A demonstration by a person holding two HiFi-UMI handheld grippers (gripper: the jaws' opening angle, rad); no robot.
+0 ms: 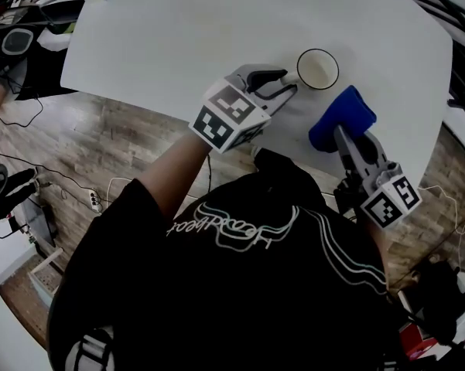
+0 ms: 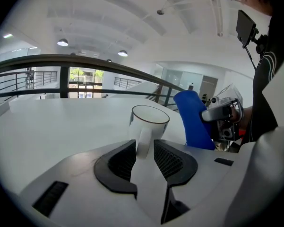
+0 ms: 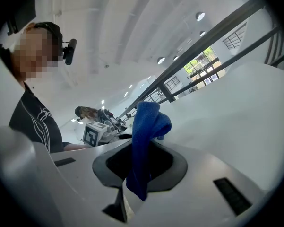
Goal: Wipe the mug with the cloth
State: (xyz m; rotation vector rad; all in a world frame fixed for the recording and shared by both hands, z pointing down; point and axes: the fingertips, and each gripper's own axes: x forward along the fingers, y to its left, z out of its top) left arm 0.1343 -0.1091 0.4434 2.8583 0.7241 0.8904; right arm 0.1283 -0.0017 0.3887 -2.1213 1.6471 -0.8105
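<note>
A white mug (image 1: 318, 69) with a dark rim stands upright on the white table (image 1: 178, 37). Its handle points toward my left gripper (image 1: 285, 84). In the left gripper view the mug (image 2: 150, 119) has its handle between the jaws of my left gripper (image 2: 144, 148), with a thin gap beside the pads, so the jaws stand open around it. To the right, my right gripper (image 1: 342, 135) is shut on a blue cloth (image 1: 342, 118), which stands bunched above its jaws just right of the mug. The cloth (image 3: 146, 126) hangs down between the jaws of my right gripper (image 3: 142, 161).
The table's near edge runs under both grippers, with wooden floor (image 1: 100, 145) and cables below it. A dark railing (image 2: 85, 63) lies beyond the table's far side. Bare tabletop stretches left of and behind the mug.
</note>
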